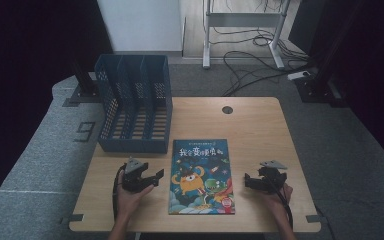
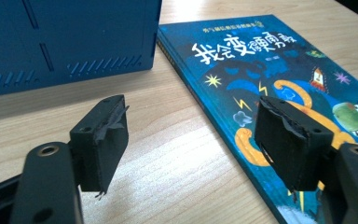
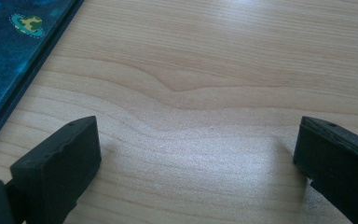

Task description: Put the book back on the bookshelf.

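A picture book [image 1: 202, 175] with a blue cover, an orange monster and a green dinosaur lies flat at the table's front middle. My left gripper [image 1: 152, 179] rests just left of it, held in a hand, jaws pointing toward the book. In the left gripper view my left gripper [image 2: 193, 126] is open over bare wood, with the book's left edge [image 2: 270, 60] under the right jaw. My right gripper [image 1: 249, 181] sits right of the book, pointing at it. In the right gripper view it [image 3: 198, 140] stands wide open over bare wood, the book's edge [image 3: 9, 42] at far left.
A dark blue slotted file rack [image 1: 135, 105] with three compartments stands at the table's back left, its wall [image 2: 65, 42] close ahead of the left gripper. The wooden table [image 1: 260, 130] has a cable hole [image 1: 227, 109] at the back. Cables and a desk frame lie on the floor behind.
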Tool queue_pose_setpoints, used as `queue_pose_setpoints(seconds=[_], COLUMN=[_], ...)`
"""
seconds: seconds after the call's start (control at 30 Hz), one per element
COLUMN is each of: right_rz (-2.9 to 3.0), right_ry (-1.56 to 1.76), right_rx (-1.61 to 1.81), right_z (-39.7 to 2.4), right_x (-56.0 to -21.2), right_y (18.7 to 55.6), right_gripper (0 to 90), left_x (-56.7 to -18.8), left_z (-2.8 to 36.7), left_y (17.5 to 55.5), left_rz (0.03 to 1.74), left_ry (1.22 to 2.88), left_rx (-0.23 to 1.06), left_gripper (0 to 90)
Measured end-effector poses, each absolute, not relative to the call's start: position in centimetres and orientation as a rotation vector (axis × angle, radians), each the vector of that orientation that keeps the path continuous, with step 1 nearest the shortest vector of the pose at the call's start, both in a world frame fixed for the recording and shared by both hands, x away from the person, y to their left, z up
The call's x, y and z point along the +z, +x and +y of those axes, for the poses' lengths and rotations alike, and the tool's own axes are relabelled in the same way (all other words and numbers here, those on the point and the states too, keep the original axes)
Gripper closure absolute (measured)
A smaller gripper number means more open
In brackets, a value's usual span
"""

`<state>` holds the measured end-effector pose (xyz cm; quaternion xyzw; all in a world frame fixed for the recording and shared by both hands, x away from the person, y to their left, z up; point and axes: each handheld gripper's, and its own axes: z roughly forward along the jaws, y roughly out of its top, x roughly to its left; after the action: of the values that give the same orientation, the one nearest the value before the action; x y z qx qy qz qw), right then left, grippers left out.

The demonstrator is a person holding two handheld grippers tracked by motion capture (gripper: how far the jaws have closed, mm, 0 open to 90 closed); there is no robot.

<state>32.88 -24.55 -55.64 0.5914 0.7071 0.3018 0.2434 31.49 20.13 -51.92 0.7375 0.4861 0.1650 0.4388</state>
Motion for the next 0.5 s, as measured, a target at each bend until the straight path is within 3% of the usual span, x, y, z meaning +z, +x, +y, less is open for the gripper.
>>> queue_pose_setpoints(seconds=[0.5], right_rz=[1.913], right_ry=[1.616], right_rx=[0.833], right_z=[-24.73], right_x=[-55.62], right_y=[32.84], right_gripper=[3.8], left_x=[-51.94], left_z=[20.0], left_y=[31.45], left_rz=[1.21], left_ry=[1.847], left_rx=[0.375], left_gripper=[21.2])
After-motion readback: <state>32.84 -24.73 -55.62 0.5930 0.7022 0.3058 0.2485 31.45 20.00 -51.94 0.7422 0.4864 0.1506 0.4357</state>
